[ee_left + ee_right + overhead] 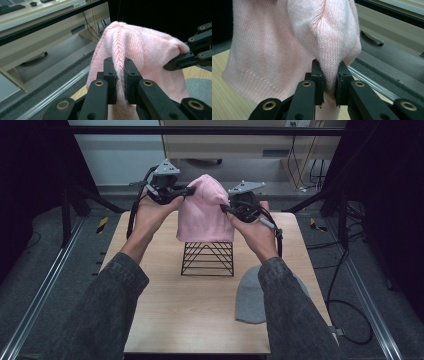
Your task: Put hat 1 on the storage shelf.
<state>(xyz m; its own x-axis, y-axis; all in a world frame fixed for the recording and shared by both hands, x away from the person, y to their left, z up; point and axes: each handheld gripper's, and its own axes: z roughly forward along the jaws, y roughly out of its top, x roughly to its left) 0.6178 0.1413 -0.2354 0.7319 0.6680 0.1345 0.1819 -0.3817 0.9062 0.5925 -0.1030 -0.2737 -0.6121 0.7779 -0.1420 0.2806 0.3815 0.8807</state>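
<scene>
The pink knit hat (206,212) hangs over the top of a black wire stand (208,258) near the middle of the surface (165,305), its crown raised above the stand and its ribbed hem draped down over the upper wires. The left gripper (189,191) holds the hat at its upper left side; in the left gripper view its jaws are clamped on a raised fold of the pink knit (140,50), a braided seam running up from between them, pinched tight. The right gripper (223,208) holds the hat at its upper right side; in the right gripper view its jaws are closed on a bunched fold of the same fabric (274,45), which bulges out above them, and the hem of the hat hangs lower at the left, above the pale wood. In the left gripper view, the jaws of the other gripper (175,63) press into the far side of the hat. The person's hands come in from the bottom of the high view in dark denim sleeves (100,315). A grey knit hat (250,295) lies flat on the surface to the right of the stand, partly under the right sleeve and apart from the stand. Cables (345,305) trail on the floor to the right of the surface.
</scene>
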